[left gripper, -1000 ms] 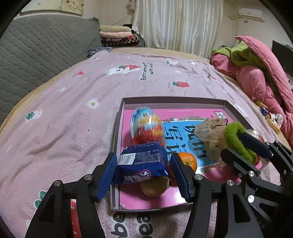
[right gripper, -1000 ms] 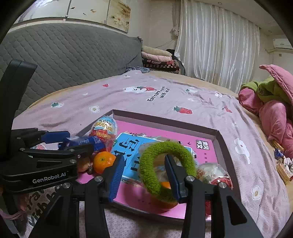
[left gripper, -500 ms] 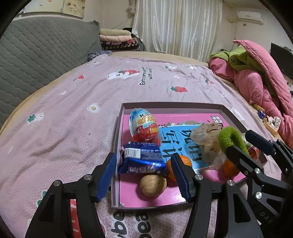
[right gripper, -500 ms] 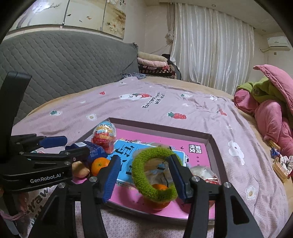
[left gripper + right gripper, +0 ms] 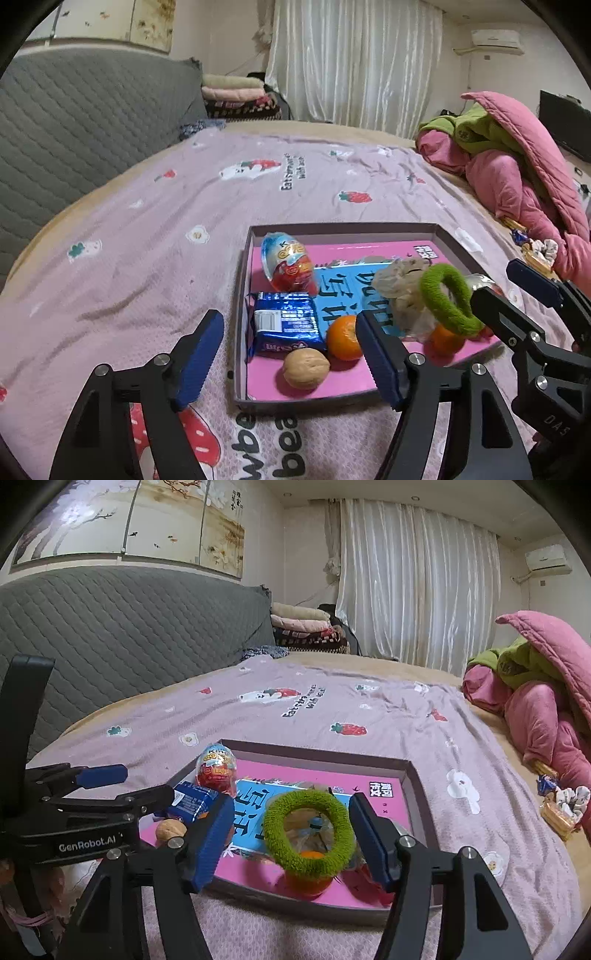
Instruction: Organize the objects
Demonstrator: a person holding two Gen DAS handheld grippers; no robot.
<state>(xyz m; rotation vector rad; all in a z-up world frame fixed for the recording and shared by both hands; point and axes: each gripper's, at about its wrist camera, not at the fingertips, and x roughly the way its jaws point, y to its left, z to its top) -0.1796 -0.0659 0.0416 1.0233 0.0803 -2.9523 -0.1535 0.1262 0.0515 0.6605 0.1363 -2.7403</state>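
Note:
A shallow box tray (image 5: 332,229) (image 5: 413,775) with a pink book inside lies on the bed. In it are a blue snack packet (image 5: 286,325) (image 5: 192,801), a chocolate egg (image 5: 288,262) (image 5: 216,770), a walnut (image 5: 306,368) (image 5: 170,830), oranges (image 5: 341,338) and a crumpled plastic bag (image 5: 400,286). My left gripper (image 5: 288,354) is open and empty, above the tray's near left corner. My right gripper (image 5: 291,830) is open; a green fuzzy ring (image 5: 310,830) (image 5: 448,299) rests between its fingers on an orange (image 5: 308,880).
The bed has a pink printed sheet (image 5: 147,240). A grey quilted headboard (image 5: 110,635) stands at the left. Pink and green bedding (image 5: 517,166) is piled at the right, with small items (image 5: 557,805) beside it. Curtains hang at the back.
My left gripper has let go of the blue packet, opened wide and drawn back. My right gripper has opened off the green ring and also drawn back.

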